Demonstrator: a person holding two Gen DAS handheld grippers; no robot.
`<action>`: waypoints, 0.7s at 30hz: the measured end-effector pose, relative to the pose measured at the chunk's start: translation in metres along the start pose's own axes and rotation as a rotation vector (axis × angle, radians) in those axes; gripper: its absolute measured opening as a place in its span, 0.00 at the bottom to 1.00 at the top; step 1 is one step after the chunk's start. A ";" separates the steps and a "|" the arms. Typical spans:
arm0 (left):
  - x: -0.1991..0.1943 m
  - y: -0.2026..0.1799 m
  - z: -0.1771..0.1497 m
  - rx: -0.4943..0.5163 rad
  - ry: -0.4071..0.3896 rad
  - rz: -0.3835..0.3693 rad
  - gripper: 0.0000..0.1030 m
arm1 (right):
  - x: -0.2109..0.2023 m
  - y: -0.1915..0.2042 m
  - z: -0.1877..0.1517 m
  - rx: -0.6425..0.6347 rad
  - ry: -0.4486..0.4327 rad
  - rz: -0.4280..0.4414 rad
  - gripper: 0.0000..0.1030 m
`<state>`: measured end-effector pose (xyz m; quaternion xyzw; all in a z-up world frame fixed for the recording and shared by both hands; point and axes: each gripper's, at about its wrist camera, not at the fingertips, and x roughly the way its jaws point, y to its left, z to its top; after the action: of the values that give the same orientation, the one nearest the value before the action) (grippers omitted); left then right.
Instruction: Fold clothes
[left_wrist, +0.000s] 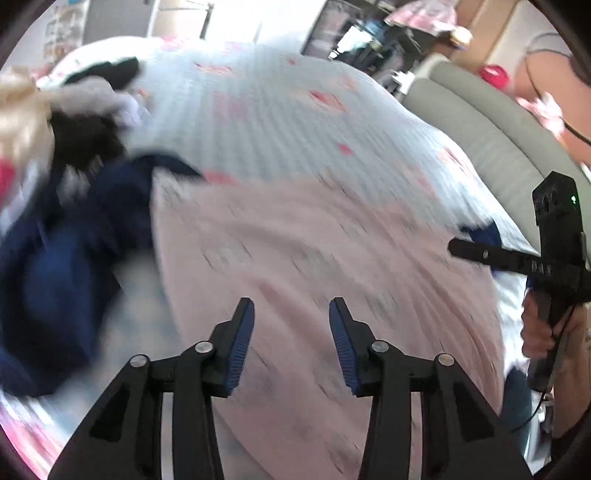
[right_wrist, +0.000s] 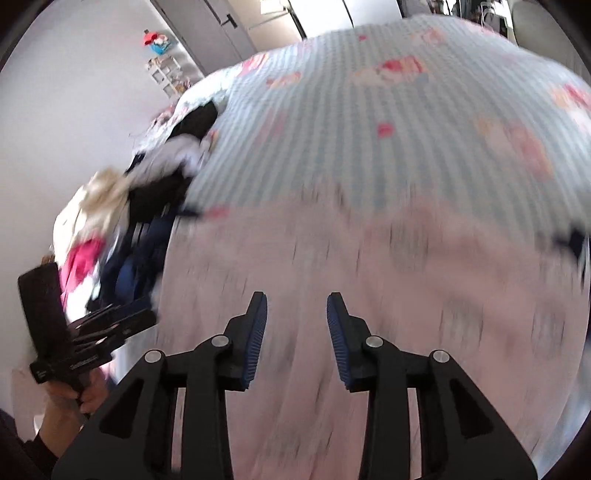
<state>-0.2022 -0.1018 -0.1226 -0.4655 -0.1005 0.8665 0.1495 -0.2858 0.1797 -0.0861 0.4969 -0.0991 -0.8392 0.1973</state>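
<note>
Left hand-held gripper (left_wrist: 291, 314): nearest in the left wrist view; fingers spread wide with blue pads (left_wrist: 242, 339) facing each other, nothing between them, hovering above the pink cloth.
Right hand-held gripper (right_wrist: 296, 308): nearest in the right wrist view; fingers likewise spread wide, blue pads bare, held over the same cloth and gripping nothing.
Pink cloth (left_wrist: 314, 266): the garment in hand, spread fairly flat on the bed just ahead of both grippers; pale pink with small dark marks, blurred by motion. It fills the lower half of both views (right_wrist: 369, 295).
Right gripper seen from the left: at the right edge, black body held in a hand (left_wrist: 543, 332), off the cloth's right side.
Left gripper seen from the right: at the lower left, black, held in a hand (right_wrist: 74, 391), beside the cloth's left edge.
Navy garment (left_wrist: 66, 266): crumpled, lying against the cloth's left edge; whether it overlaps the cloth I cannot tell.
Pile (right_wrist: 122, 206): farther left and back, a heap of black, white, cream and bright pink clothes at the bed's left side.
Bedspread (left_wrist: 277, 122): light blue stripes with pink and red prints, stretching beyond the cloth to the far end of the bed.
Grey couch (left_wrist: 480, 122): to the right of the bed, beyond the cloth.
Wall (right_wrist: 74, 92): white, behind the pile.
</note>
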 end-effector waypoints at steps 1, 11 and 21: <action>0.000 -0.001 -0.006 0.002 0.009 0.012 0.31 | -0.004 0.003 -0.021 0.004 0.015 0.000 0.33; 0.001 -0.014 -0.067 0.018 0.100 0.136 0.13 | -0.050 -0.044 -0.126 0.158 0.021 -0.102 0.33; 0.031 -0.053 -0.102 0.067 0.228 0.078 0.13 | -0.064 -0.054 -0.157 0.227 0.020 -0.175 0.35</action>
<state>-0.1240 -0.0375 -0.1854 -0.5592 -0.0357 0.8161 0.1416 -0.1342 0.2605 -0.1316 0.5310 -0.1475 -0.8317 0.0669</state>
